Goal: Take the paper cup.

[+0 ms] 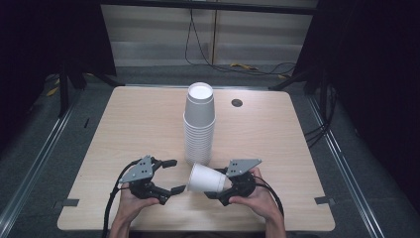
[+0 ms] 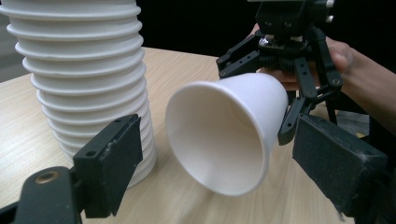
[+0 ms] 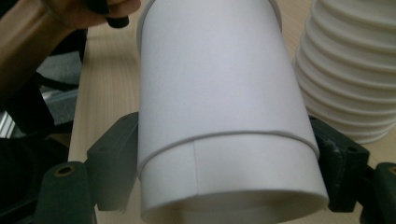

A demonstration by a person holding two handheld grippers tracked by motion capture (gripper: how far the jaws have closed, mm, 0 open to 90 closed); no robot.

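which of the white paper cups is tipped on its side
The single cup clamped at its base in the right gripper, mouth toward the left gripper. The stacked cups stand on the table.

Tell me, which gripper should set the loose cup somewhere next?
The right gripper, probably. Its jaws already clamp the base of the loose cup, held on its side beside the cup stack. The left gripper holds nothing; the cup's mouth faces it.

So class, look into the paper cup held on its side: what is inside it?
The paper cup, gripped at its base end by the right claw, opens toward the left claw. Its white inner wall looks bare; the deepest part, near the bottom, is out of sight.
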